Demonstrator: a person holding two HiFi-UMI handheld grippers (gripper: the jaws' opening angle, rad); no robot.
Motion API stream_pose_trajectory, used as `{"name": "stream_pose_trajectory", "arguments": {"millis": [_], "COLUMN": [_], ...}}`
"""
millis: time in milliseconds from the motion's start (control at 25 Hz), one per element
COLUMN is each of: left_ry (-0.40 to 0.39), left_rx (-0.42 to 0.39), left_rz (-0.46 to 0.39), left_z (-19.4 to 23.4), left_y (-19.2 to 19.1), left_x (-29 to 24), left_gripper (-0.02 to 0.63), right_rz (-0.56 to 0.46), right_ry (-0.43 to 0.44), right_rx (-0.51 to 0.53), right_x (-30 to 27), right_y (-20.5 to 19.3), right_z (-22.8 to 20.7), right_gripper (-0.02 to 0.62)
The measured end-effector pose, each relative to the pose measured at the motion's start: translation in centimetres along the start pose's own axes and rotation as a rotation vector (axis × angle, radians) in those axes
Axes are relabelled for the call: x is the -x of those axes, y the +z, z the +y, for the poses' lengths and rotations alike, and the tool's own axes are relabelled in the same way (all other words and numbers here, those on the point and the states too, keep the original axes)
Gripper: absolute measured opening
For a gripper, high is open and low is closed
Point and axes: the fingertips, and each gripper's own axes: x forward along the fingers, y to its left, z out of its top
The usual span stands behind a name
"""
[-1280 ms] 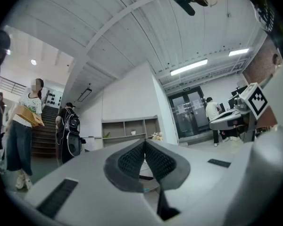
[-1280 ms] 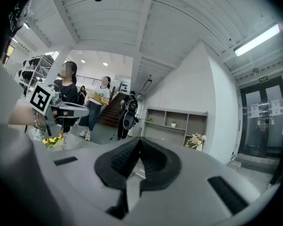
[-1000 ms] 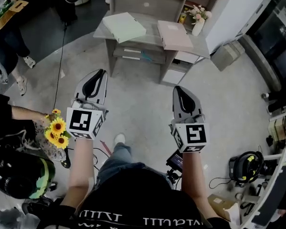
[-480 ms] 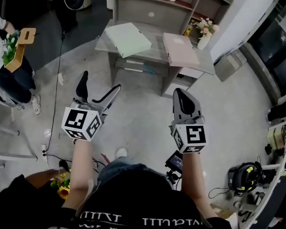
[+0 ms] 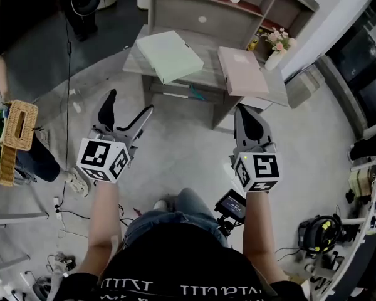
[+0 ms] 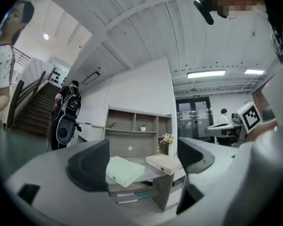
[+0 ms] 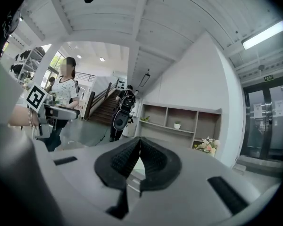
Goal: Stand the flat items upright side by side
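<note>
In the head view, two folders, one green folder (image 5: 169,55) and one pink folder (image 5: 241,71), lie flat and apart on one table (image 5: 208,58). The left tool (image 5: 130,103) and right tool (image 5: 245,111) hover short of it. In the left gripper view, its jaws have just swung open and eased in slightly; they gape wide and hold nothing. In the right gripper view, its pads meet and hold nothing.

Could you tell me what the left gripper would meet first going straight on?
Likely the pale green box file flat on the desk; depth is unclear. The left gripper has empty jaws, just opened, then narrowed slightly.
</note>
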Motion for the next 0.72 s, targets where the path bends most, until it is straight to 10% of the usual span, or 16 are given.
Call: {"name": "stream_pose_trajectory", "arguments": {"millis": [720], "left_ry": [0.189], "left_rx": [0.159], "left_rz": [0.118], "left_z": [11.0], "left_y": [-6.3], "left_x": [-20.2], "left_gripper": [0.454], "right_rz": [0.017], "right_ry": [0.106], "right_rx": [-0.061], "right_x": [-22.2], "right_y": [-3.6], "right_z": [-10.4], "right_gripper": [0.015]}}
